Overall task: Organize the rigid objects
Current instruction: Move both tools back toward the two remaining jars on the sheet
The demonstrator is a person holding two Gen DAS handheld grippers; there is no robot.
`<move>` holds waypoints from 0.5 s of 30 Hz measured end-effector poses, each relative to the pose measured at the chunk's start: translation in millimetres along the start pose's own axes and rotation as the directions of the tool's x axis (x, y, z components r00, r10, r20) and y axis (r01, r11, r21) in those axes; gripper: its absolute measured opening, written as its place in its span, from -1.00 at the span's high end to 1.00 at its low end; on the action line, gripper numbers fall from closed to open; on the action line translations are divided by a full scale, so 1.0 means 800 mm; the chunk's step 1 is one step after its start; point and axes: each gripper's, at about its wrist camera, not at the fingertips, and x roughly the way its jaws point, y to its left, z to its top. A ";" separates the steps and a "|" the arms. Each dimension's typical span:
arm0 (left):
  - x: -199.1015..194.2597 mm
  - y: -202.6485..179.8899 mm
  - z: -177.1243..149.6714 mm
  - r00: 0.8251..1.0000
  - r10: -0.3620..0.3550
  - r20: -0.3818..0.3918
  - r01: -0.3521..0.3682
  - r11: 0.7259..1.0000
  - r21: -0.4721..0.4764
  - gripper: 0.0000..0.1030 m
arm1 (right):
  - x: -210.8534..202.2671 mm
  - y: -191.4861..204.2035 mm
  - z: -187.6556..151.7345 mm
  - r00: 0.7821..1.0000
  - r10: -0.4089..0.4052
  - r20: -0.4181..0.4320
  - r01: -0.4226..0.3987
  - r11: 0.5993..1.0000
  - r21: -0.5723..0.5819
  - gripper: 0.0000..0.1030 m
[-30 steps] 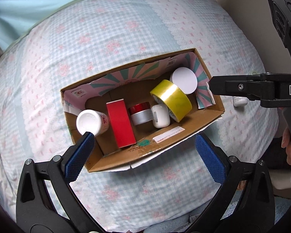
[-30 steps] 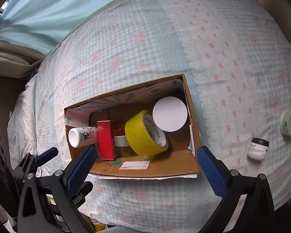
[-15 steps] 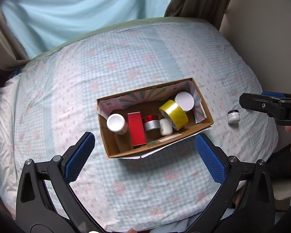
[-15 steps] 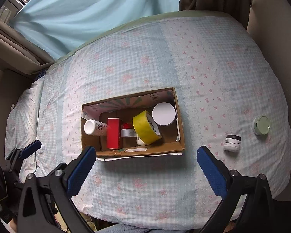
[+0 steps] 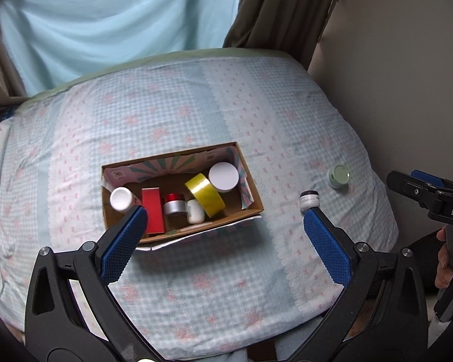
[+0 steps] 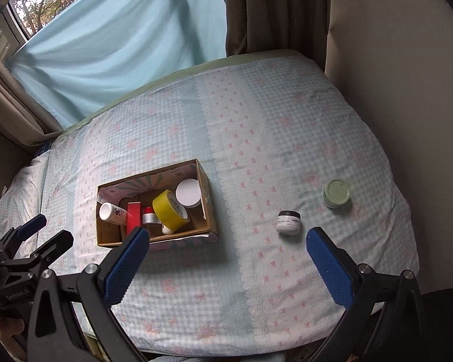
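A cardboard box (image 5: 250, 208) (image 6: 208, 211) lies on the bed. It holds a yellow tape roll (image 5: 204, 193) (image 6: 169, 210), a white round lid (image 5: 223, 176), a red box (image 5: 152, 209), a red-and-silver tin (image 5: 173, 204), a small white case (image 5: 195, 211) and a white bottle (image 5: 121, 199). A white jar with a black lid (image 5: 309, 200) (image 6: 288, 222) and a green-lidded jar (image 5: 339, 176) (image 6: 336, 193) stand on the bedcover right of the box. My left gripper (image 5: 223, 232) is open and empty, high over the box's near side. My right gripper (image 6: 226, 256) is open and empty, also high, between box and jars.
The bed has a checked blue-and-pink cover (image 5: 196, 286). A light blue curtain (image 6: 120, 30) and a brown curtain (image 6: 271, 9) hang behind it. A beige wall (image 6: 407, 75) runs along the right. The other gripper shows at each view's edge (image 5: 422, 193) (image 6: 24, 247).
Both grippers have pulled up and back from the box, so the whole bed and both loose jars come into view. Both stay open and empty.
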 end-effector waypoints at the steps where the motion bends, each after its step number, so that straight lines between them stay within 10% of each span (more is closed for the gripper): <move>1: 0.004 -0.015 -0.003 1.000 -0.002 0.001 0.002 1.000 0.001 -0.99 | -0.002 -0.016 0.000 1.000 -0.001 0.008 0.001 1.000 0.006 -1.00; 15: 0.166 -0.219 -0.047 0.996 0.018 -0.092 -0.026 0.996 -0.085 -0.99 | 0.100 -0.225 0.023 0.999 0.045 -0.011 -0.045 0.996 -0.072 -1.00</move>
